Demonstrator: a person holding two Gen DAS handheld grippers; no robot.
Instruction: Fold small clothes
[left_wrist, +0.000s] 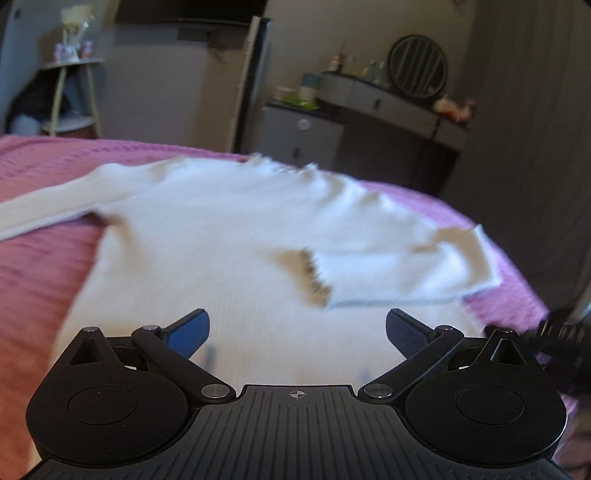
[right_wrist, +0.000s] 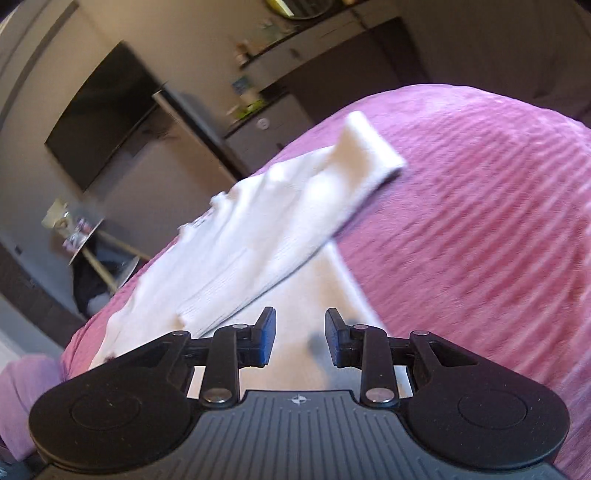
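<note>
A white long-sleeved ribbed top (left_wrist: 221, 236) lies flat on the pink bedspread (left_wrist: 40, 280). Its right sleeve (left_wrist: 399, 266) is folded in across the chest; its left sleeve (left_wrist: 44, 214) stretches out to the left. My left gripper (left_wrist: 297, 332) is wide open and empty, above the top's lower body. In the right wrist view the same top (right_wrist: 258, 236) lies with the folded sleeve (right_wrist: 365, 158) on it. My right gripper (right_wrist: 300, 338) is open with a narrower gap, empty, just above the top's lower edge.
The pink bedspread (right_wrist: 480, 221) spreads wide to the right of the top. Beyond the bed stand a small grey cabinet (left_wrist: 301, 136), a dressing table with a round mirror (left_wrist: 417, 66), a side table (left_wrist: 74, 96) and a wall TV (right_wrist: 99, 110).
</note>
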